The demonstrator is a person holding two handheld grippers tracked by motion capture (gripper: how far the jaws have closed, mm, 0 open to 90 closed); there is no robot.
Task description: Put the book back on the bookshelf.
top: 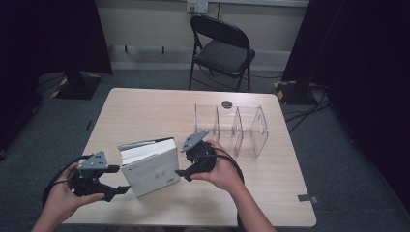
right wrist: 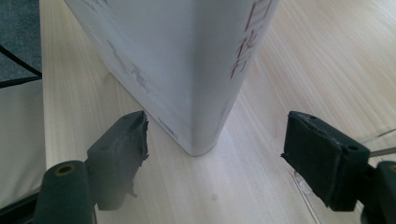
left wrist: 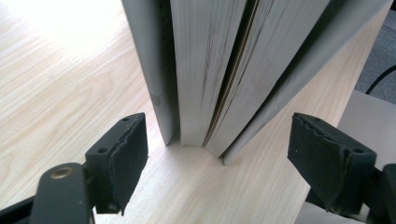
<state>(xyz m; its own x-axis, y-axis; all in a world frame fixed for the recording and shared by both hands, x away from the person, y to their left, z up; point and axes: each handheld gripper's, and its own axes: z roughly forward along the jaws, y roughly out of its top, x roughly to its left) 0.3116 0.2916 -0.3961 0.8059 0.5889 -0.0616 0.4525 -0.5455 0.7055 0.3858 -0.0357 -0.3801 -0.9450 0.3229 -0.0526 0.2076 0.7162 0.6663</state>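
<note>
Book (top: 151,166) stands upright, its top cut off beyond both tongs.

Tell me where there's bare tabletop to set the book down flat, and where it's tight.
Free: the far-left tabletop, between the book and the far edge, and the near-right corner in front of the clear divider rack. Crowded: the near-left strip, where the left gripper and right gripper flank the standing book with jaws open.

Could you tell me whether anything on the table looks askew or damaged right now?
The book stands on its lower edge, turned at an angle to the table edge, and its pages splay apart unevenly. The left gripper's pads look ragged and torn.
</note>
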